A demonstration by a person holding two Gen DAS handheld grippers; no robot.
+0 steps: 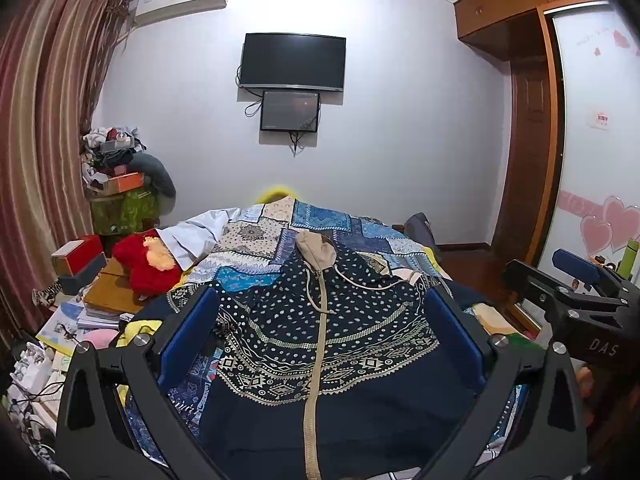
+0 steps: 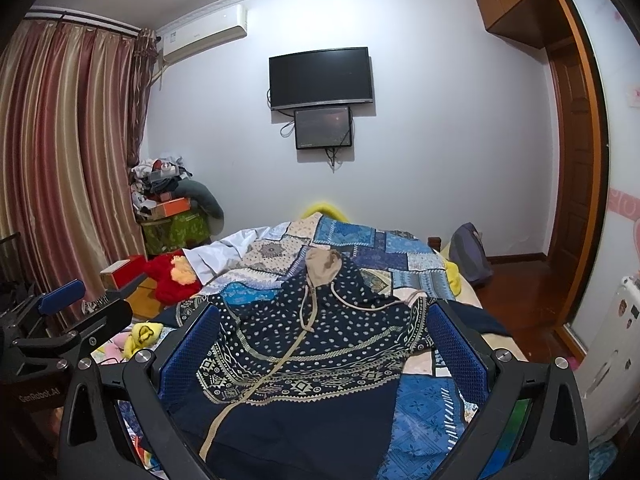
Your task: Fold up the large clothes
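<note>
Navy patterned hoodie (image 1: 320,340) lay flat, zip up, across near half of bed (image 1: 340,220), tan hood (image 1: 316,250) pointing toward far edge. Left gripper (image 1: 320,332) hovered above hoodie, jaws spread wide, holding nothing. Right gripper (image 2: 324,344) likewise spread, empty, above hoodie's right side. Red plush (image 1: 146,260) beside bed's left edge.
</note>
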